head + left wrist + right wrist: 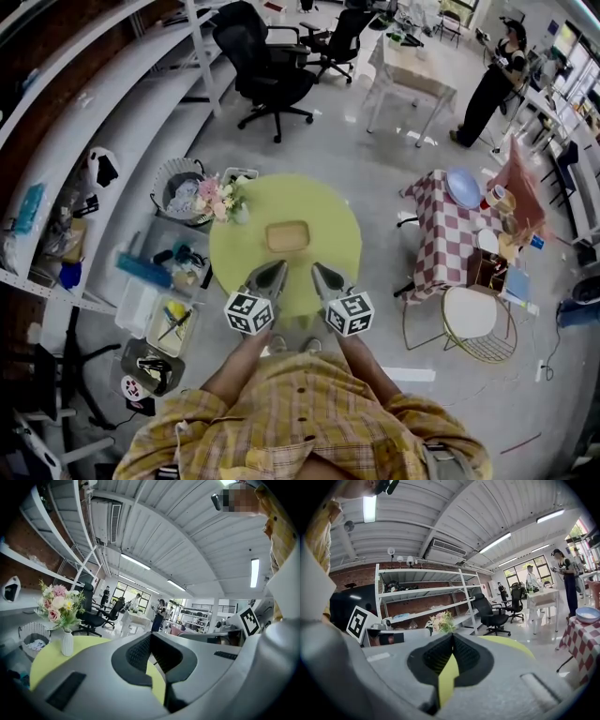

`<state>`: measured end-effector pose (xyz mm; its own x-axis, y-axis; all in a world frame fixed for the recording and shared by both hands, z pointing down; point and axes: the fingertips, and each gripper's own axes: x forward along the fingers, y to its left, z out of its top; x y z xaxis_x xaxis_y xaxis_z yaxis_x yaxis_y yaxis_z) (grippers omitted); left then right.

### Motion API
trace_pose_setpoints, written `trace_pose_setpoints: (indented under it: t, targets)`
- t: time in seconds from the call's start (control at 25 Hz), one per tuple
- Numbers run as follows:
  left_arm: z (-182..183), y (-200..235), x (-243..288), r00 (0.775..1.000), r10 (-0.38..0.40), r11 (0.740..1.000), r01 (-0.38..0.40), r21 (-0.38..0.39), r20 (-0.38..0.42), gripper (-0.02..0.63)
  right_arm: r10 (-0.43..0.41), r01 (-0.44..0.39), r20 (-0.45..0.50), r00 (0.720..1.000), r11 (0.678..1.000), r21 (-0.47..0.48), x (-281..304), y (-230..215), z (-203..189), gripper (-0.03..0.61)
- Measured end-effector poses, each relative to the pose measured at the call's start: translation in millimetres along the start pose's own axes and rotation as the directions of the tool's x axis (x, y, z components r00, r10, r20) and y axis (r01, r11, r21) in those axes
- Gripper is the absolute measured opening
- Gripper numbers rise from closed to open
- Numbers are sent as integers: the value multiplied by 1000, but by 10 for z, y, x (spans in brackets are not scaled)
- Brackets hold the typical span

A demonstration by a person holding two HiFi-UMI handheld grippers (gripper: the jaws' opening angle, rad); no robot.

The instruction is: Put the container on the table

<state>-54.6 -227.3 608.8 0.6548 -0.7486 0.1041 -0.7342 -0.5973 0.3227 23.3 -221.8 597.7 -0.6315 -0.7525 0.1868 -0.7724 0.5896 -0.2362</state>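
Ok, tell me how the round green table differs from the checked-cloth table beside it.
Shape: the green table is round; the checked-cloth table looks squarish. Surface: the green table is plain yellow-green, the checked-cloth table red and white. Load: the green table holds a tan container and a vase of flowers; the checked-cloth table holds a blue plate. Both stand on the grey floor.

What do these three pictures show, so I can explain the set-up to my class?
There is no robot: a person in a checked shirt holds a grey two-jaw gripper in each hand. One picture comes from a camera on the person's head, looking down; the others from cameras riding on the left gripper and the right gripper. On the round yellow-green table sit a shallow tan rectangular container and a white vase of pink flowers. Both grippers' jaws are shut and hold nothing.
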Motion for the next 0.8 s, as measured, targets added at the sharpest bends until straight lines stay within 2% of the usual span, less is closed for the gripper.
trace_pose_setpoints:
  t: [0.4,0.8]
  targets:
    - [70,-23,-25,1000,9,998,-9,62,10,5,2,-2,19,1000,1000,-10,-18,6,36,-2]
    - [119,19,-23,1000,13,996,-15,85,17,5,10,-9,37,999,1000,-22,13,4,99,-2]
